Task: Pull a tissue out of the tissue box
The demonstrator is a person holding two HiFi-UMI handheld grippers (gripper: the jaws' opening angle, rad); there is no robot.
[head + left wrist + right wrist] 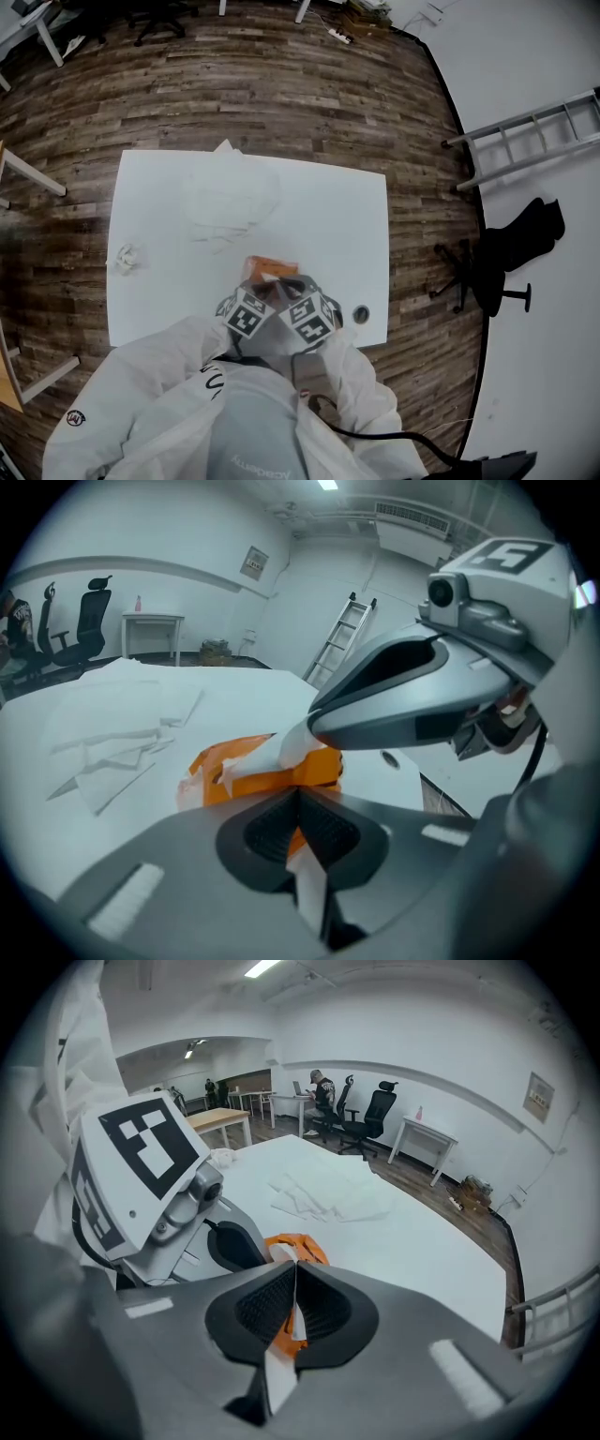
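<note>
Clenching the tissue (281, 749), the right tool (294, 1274) shows best in left gripper view; left tool (299, 797) closed.

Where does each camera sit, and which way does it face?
Head view: on the head, steeply down at the white table; sleeves, marker cubes show.
Left gripper view: rides the left gripper, faces the orange tissue pack; right gripper shows.
Right gripper view: rides the right gripper, faces that pack; left gripper shows.
All three share the pack.
</note>
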